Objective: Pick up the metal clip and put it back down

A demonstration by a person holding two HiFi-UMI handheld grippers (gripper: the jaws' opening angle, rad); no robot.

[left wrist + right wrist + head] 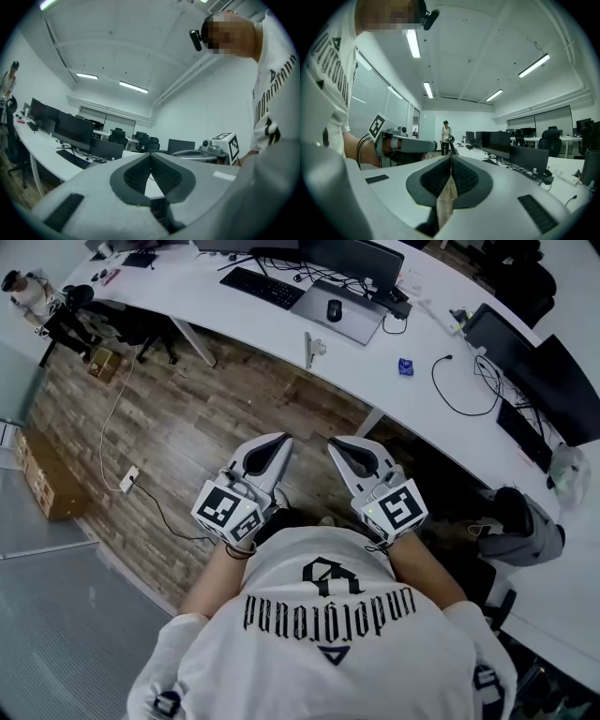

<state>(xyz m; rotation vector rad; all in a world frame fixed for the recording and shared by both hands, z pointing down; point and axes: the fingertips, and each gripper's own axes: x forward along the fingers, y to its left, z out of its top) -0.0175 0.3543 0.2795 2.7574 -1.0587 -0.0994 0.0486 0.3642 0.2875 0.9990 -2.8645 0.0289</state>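
1. Close to the person's chest, the white-and-grey left claw (280, 441) and the white-and-grey right claw (335, 442) are held side by side over the brown wooden plank floor (187, 418), well apart from the long white curved tabletop (272, 329).
2. Both claws are clenched: in each gripper view the ribbed pads are pressed together at the tips with nothing gripped between them.
3. The metal clip cannot be made out with certainty; a small pale upright object (313, 346) at the tabletop's near edge may be it.
4. Judged from this, nothing of the task is done: approach, grasp, lift and setting down are all left.
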